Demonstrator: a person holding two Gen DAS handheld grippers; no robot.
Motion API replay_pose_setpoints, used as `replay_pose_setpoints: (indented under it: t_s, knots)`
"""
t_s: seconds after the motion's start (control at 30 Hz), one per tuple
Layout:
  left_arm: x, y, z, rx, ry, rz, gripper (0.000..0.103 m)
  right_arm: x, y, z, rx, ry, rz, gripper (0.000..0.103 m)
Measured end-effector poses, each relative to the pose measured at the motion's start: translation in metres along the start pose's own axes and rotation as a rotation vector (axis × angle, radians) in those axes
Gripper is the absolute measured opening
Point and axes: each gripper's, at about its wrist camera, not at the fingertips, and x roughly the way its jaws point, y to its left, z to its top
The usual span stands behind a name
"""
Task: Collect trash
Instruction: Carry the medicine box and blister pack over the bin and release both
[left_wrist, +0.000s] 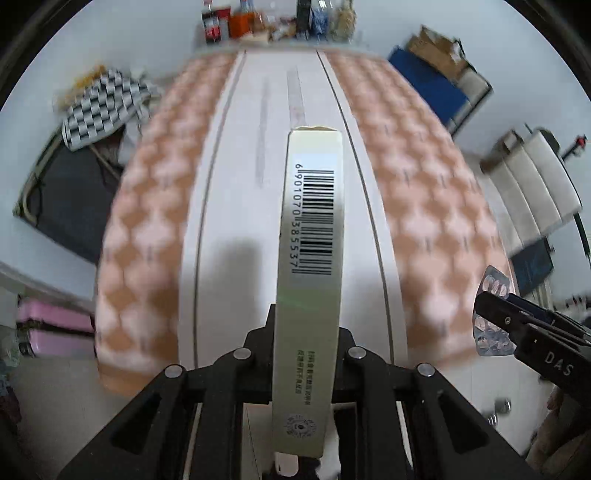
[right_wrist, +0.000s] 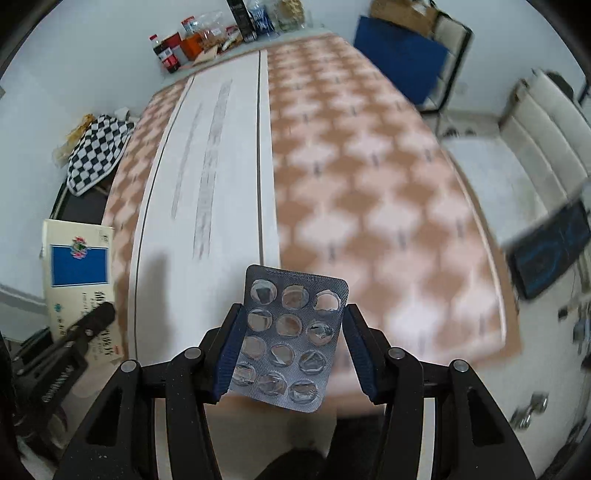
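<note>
Cardboard fills the left wrist view: the left tongs are clenched on a slim box, gripped by its narrow sides, its long axis running straight out along the fingers with the barcode edge facing the camera. From the right wrist view the same box shows its broad blue-and-cream face, off to the left of the right tongs. Those right tongs are grasping a spent blister pack, pinched edge to edge between the blue pads, its long axis also pointing forward, every pocket torn open. Both pieces of trash are therefore already lifted, hanging above a bench covered in pink-and-tan check with a white runner down the middle. No bin shows in either view, so which hand is nearer the drop spot cannot be told; my guess is that the next move is a carry to some container out of frame. The two loads sit side by side, box to the left, pack to the right, near but apart
</note>
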Motion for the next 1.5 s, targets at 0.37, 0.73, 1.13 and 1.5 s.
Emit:
replay_pose_setpoints:
  t_s: [0.37, 0.73, 1.13, 1.5]
  knots:
    - [0.090, 0.006, -0.167, -0.056, 0.292, -0.079, 0.015, 0.063, -0.045, -0.223, 0.111, 0.307, 0.083, 0.056]
    - [0.298, 0.037, -0.190, -0.185, 0.429, -0.154, 0.016, 0.264, -0.079, -0.266, 0.113, 0.422, 0.081, 0.056]
    - [0.422, 0.069, -0.215, -0.253, 0.469, -0.224, 0.051, 0.428, -0.097, -0.272, 0.211, 0.450, 0.226, 0.056]
    - [0.376, 0.091, -0.231, -0.229, 0.363, -0.052, 0.097, 0.428, -0.090, -0.274, 0.219, 0.409, 0.226, 0.094]
